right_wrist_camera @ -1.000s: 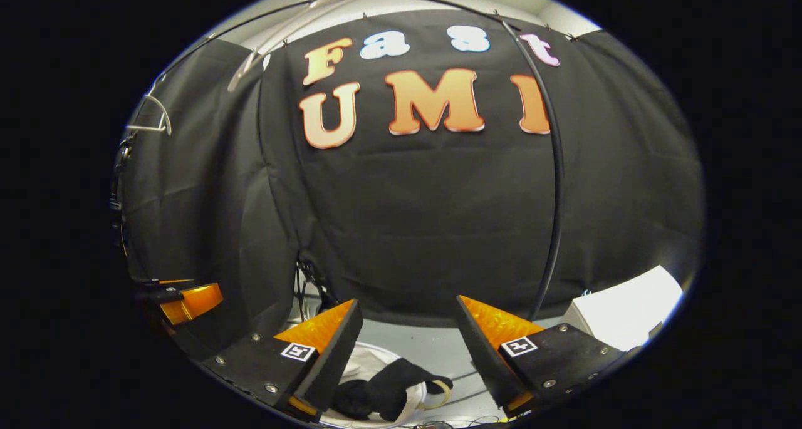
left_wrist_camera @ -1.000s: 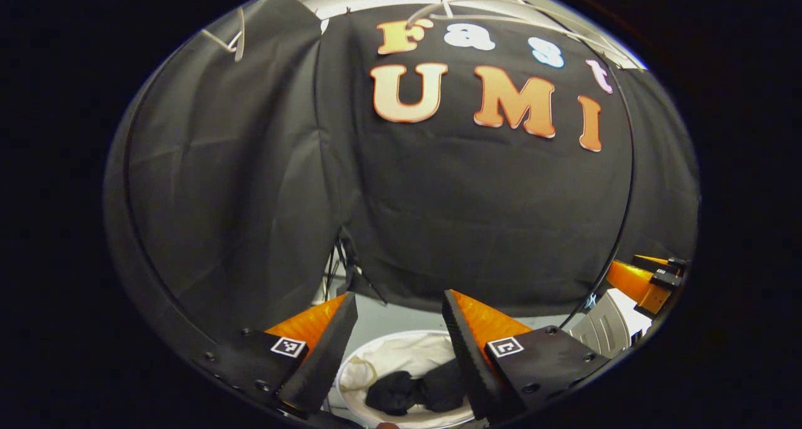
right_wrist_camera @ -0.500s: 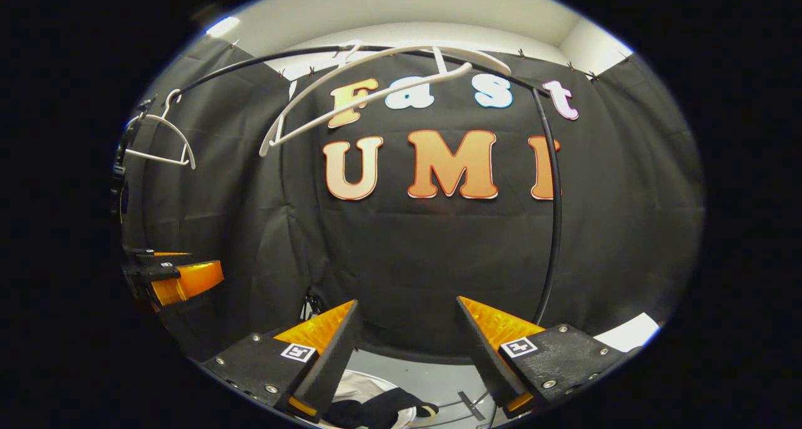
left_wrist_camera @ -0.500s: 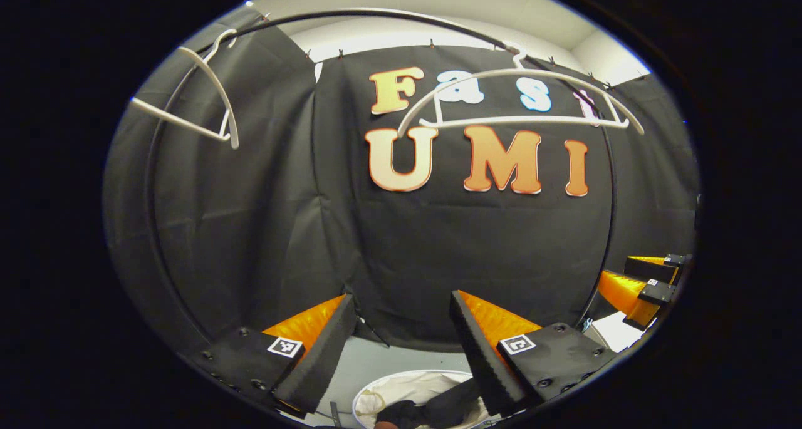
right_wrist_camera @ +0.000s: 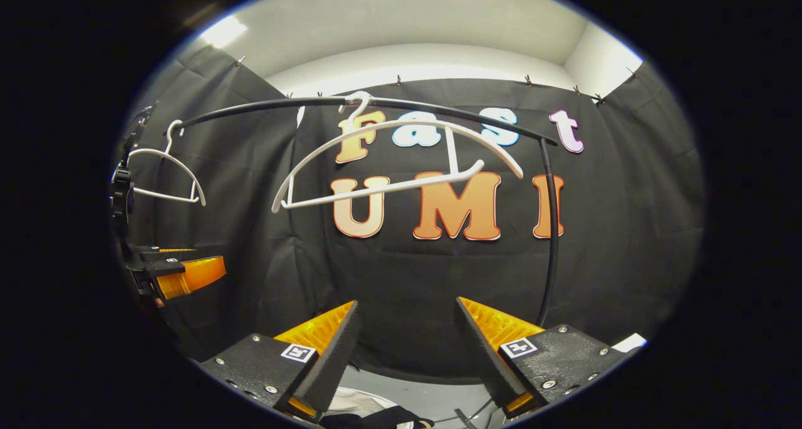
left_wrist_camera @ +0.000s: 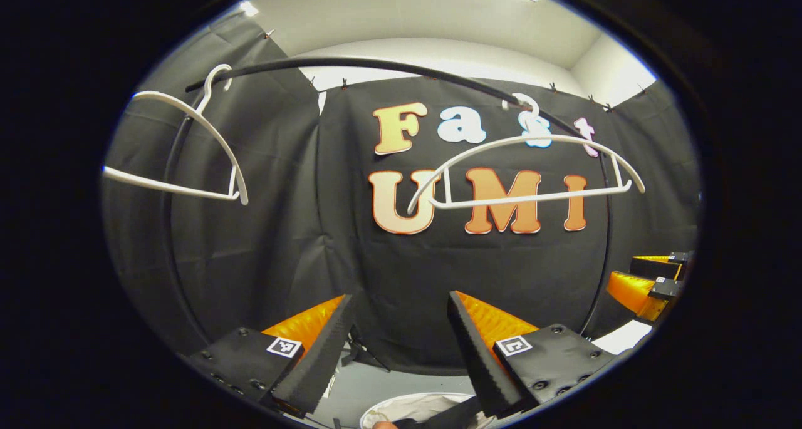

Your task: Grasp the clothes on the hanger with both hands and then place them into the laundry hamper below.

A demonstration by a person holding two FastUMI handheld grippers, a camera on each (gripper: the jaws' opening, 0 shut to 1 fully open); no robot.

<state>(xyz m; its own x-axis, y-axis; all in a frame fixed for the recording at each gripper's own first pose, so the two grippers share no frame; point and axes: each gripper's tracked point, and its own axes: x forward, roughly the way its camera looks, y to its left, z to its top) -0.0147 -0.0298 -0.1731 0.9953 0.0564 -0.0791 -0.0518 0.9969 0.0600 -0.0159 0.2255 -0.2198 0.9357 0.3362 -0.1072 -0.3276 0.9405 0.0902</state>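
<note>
Two bare white hangers hang on the black rail (left_wrist_camera: 376,67): one hanger (left_wrist_camera: 532,197) at centre right, the other hanger (left_wrist_camera: 169,186) at left. My left gripper (left_wrist_camera: 400,297) is open and holds nothing. Below it, at the bottom edge, sits the white hamper (left_wrist_camera: 407,407) with black clothes (left_wrist_camera: 442,416) inside. In the right gripper view my right gripper (right_wrist_camera: 407,302) is open too, below the centre hanger (right_wrist_camera: 452,153). A slice of the hamper (right_wrist_camera: 348,403) and the black clothes (right_wrist_camera: 376,420) peeks between its fingers. The left gripper (right_wrist_camera: 182,273) shows at the left edge.
The right gripper (left_wrist_camera: 645,285) shows at the right edge of the left gripper view. The rail's upright post (right_wrist_camera: 551,241) runs down on the right. A white object (left_wrist_camera: 620,338) sits low at the right. Grey floor (left_wrist_camera: 388,385) lies around the hamper.
Both views have tilted upward: the hangers and rail dropped into view, and the hamper with the clothes slid to the bottom edge. Both grippers stayed open.
</note>
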